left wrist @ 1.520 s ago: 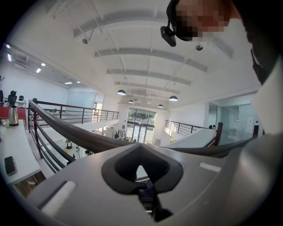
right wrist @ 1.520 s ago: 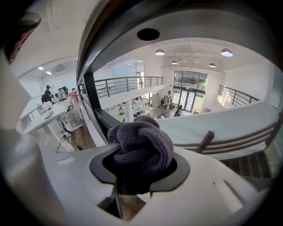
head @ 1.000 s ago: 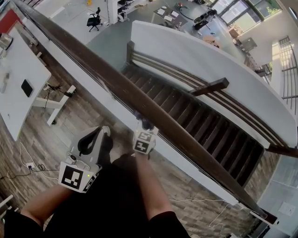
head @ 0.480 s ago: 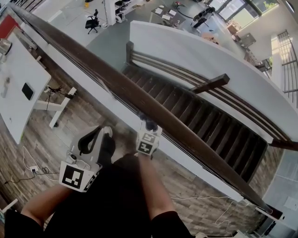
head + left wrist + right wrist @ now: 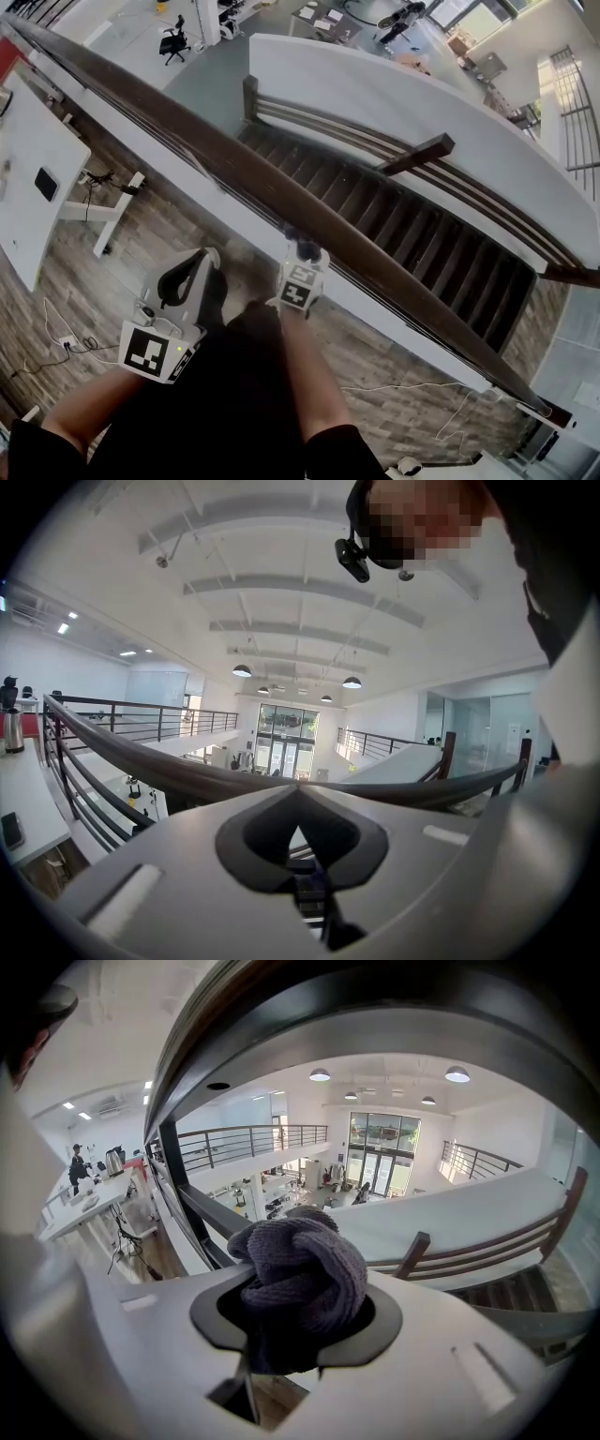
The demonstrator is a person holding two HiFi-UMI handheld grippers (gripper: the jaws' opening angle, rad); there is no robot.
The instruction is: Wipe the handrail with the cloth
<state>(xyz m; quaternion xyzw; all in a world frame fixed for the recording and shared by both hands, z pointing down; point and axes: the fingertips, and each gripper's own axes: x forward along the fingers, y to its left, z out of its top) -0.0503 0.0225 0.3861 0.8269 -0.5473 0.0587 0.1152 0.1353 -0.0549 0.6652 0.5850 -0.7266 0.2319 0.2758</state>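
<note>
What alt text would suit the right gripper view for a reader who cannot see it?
The right gripper has its jaws shut on a bunched grey knitted cloth, held close beneath the dark handrail that arcs across the top. Beyond lie a wooden stair railing and a bright open hall.

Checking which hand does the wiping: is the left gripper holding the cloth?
No, the fingers of the left gripper meet with nothing between them; the cloth is bunched in the right gripper.

The wood-plank floor carries cables and a white table bearing a dark flat thing, perhaps a phone.
</note>
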